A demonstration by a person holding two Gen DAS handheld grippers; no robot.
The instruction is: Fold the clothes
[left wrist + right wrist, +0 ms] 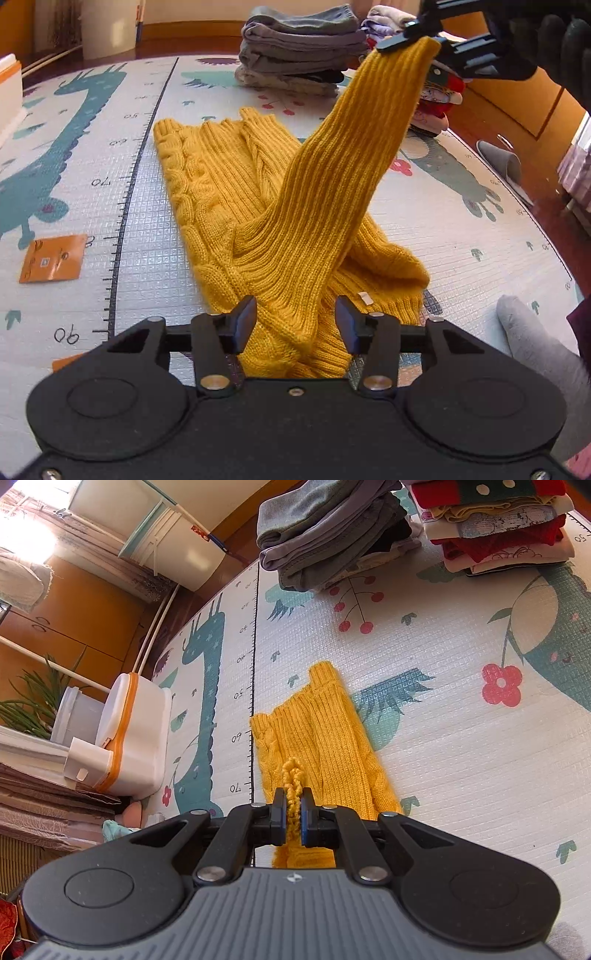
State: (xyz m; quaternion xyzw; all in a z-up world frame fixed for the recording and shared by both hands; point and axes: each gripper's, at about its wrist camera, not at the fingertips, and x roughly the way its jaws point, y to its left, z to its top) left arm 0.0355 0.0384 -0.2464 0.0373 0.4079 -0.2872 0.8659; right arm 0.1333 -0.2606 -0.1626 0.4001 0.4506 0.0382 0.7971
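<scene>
Now, sweater (236,192): I see it flat on the mat (147,258), one sleeve (354,158) raised.
Right gripper (293,808): clamped on the cuff.
Left gripper (295,325): fingers part-open over the near hem, pinching nothing.
Advice: I'd lay the sleeve straight across the body, cuff taut, before letting go.

Each camera sits just behind its tongs, tilted down at the floor. Both views share the mustard-yellow ribbed knit sweater (258,206) (325,731) and the animal-print foam play mat (110,206) (443,738).
</scene>
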